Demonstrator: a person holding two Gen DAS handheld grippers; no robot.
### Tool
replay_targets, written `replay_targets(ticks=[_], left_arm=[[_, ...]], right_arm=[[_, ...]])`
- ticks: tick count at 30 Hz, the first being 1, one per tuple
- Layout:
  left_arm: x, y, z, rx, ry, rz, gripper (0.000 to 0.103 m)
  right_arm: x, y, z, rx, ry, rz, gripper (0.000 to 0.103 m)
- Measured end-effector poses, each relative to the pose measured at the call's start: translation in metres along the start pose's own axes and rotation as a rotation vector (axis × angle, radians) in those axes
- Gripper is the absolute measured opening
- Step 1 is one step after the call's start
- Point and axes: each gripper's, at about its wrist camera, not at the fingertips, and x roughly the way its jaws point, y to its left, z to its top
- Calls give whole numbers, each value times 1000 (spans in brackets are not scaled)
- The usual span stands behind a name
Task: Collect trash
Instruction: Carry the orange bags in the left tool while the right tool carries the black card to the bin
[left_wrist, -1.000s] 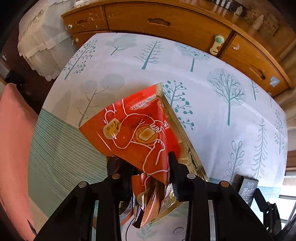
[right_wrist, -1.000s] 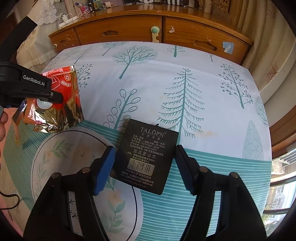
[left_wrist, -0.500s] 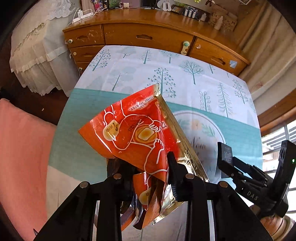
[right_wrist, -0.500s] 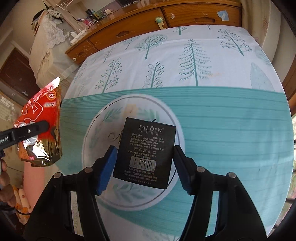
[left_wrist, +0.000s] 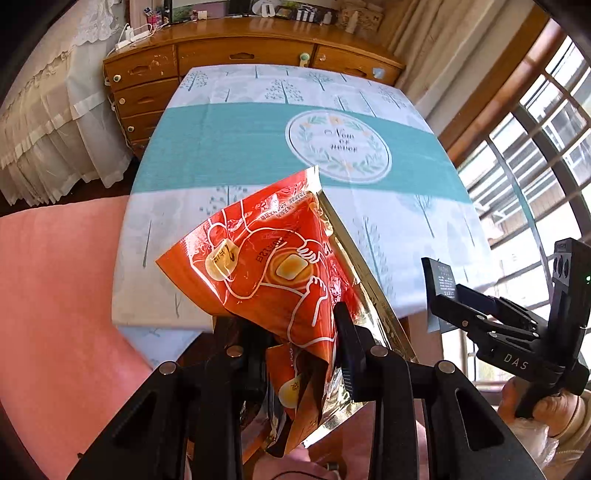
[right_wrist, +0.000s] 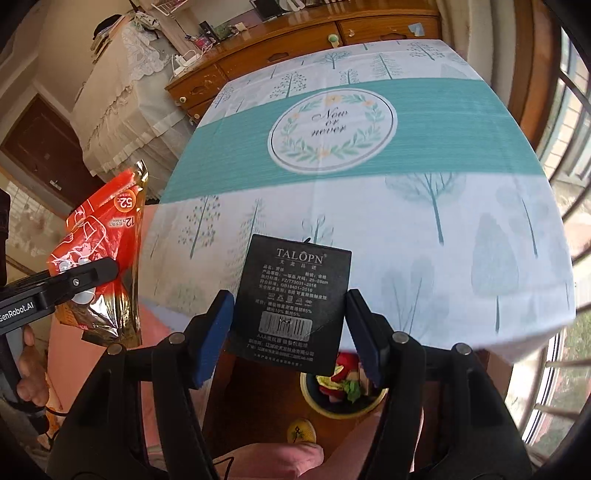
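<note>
Two handheld grippers hang in the air off the near edge of a cloth-covered surface (left_wrist: 229, 147), each carrying a piece of trash. The left gripper (left_wrist: 299, 354) is pinched tight on the crumpled lower end of an orange-red foil snack wrapper (left_wrist: 266, 266), whose gold inner lining shows along its right side; the wrapper stands up and fans out above the fingers, clear of the tablecloth. In the right wrist view the same wrapper (right_wrist: 107, 251) appears at the far left, beyond the surface's left edge, with the left gripper's black finger across it.

The right gripper (right_wrist: 291, 325) clamps a black cardboard tag printed "TALOPN" (right_wrist: 295, 299) between its blue-padded fingers (right_wrist: 214, 332), the pads pressing on the card's two side edges. The tag is held over the near edge of the surface, its lower end hanging past the cloth. Below it, on the floor, sits a round bin (right_wrist: 343, 395) with a yellow-green rim, holding red and green scraps.

The tablecloth, teal-banded with tree prints and a round "Now or never" wreath (right_wrist: 332, 129), carries nothing that can be seen. A wooden dresser (left_wrist: 236, 59) stands past the far edge.
</note>
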Motion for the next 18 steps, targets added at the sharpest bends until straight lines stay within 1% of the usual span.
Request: replay_targets(ticks=[2,5,7,9,11,13,16,18], left_arm=[[-4,0,-33,36,22,8,29],[-3,-1,-71,59,94,-12,29],[4,-7,-96,88,147,-23,29],[20,-16,-118,120,207,-25,29],[45,-26,-133,140,267,-25,29],[77,-37,-151,174,303,11,29],[136,-45,-187,213,365,66,29],[182,-42,-209,191,419,73,29]], right_arm=[[-14,5,-40,33,-6,-23,59],[-28,11,-89,73,18,-63,59],[-36,10,-114,81,40,-85,59],[-41,6,-135,92,65,-104,59],[-38,-7,-149,119,88,-121,59],[-27,-22,-166,162,123,-133,59],[8,-49,-191,214,173,-158,59],[43,-69,-213,241,209,-164,59]])
